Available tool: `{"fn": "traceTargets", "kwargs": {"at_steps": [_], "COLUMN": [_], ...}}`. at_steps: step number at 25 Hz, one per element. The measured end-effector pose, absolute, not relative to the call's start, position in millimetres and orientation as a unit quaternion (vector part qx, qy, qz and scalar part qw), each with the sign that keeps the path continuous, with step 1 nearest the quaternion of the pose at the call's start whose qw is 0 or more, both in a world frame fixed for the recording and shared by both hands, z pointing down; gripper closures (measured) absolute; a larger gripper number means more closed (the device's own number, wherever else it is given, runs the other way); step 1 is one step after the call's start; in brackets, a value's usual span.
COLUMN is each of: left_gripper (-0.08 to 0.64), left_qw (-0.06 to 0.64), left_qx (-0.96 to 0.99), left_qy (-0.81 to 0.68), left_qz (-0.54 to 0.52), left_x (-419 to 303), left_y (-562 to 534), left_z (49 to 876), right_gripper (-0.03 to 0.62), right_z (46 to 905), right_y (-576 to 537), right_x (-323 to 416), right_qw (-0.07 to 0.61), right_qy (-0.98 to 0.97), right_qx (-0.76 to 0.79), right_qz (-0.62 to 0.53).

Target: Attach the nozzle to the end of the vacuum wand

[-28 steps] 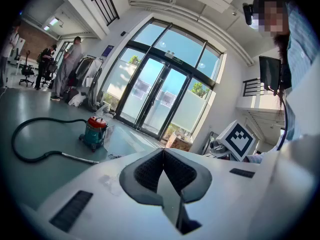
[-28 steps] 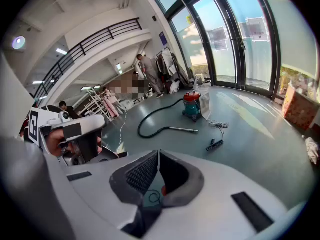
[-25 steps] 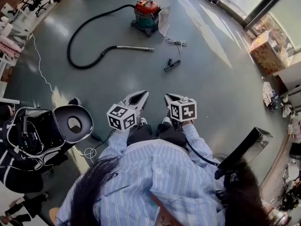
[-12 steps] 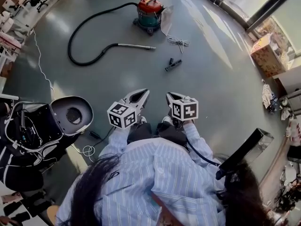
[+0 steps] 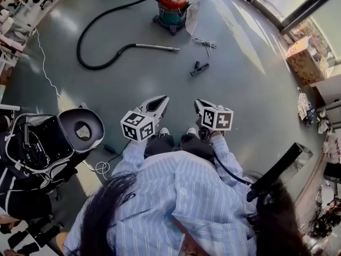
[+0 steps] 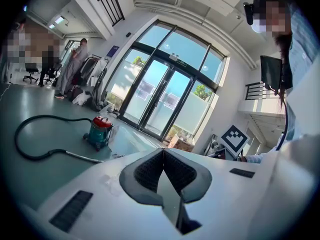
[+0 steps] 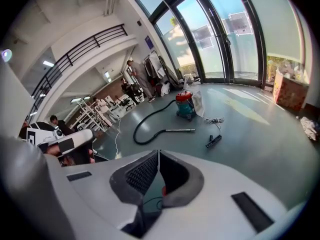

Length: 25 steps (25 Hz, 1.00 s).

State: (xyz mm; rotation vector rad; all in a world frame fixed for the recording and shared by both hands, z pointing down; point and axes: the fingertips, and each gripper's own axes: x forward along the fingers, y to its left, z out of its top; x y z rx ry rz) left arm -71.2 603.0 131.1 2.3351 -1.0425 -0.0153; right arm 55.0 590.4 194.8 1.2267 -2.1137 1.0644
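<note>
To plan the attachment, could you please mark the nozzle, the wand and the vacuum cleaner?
nozzle (image 5: 199, 70), head view, middle of its body.
vacuum wand (image 5: 157, 47), head view, middle of the metal tube.
vacuum cleaner (image 5: 174, 0), head view, red lid.

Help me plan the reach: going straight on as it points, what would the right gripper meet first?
Probably bare floor: the right gripper tilts down at a spot short of the wand, with the nozzle right of that line. Depth is unclear.
</note>
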Motion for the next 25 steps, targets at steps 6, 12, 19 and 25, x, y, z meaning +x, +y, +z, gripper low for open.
{"fn": "traceTargets", "kwargs": {"at_steps": [6, 12, 19, 25], "left_gripper": [0.555, 0.554, 0.554, 0.554], "left_qw": [0.298, 0.331, 0.349, 0.366], "left_qx": [0.870, 0.862, 0.851, 0.823], "left_qy": [-0.393, -0.384, -0.392, -0.435], "left_qz": [-0.013, -0.014, 0.001, 0.002], "left_x": [-106, -112, -106, -120], "left_y": [595, 573, 516, 433], "left_z": [136, 164, 201, 217], "right_gripper": [0.575, 0.575, 0.574, 0.575], "right_z": [196, 217, 252, 270], "right_y": [585, 571, 503, 402], "right_x": [42, 38, 44, 44], "right_qw": [0.233, 0.244, 0.256, 0.266], "right_qy": [-0.753, -0.746, -0.744, -0.759], "right_qx": [0.472, 0.462, 0.450, 0.426], "right_qz": [0.394, 0.412, 0.422, 0.414]}}
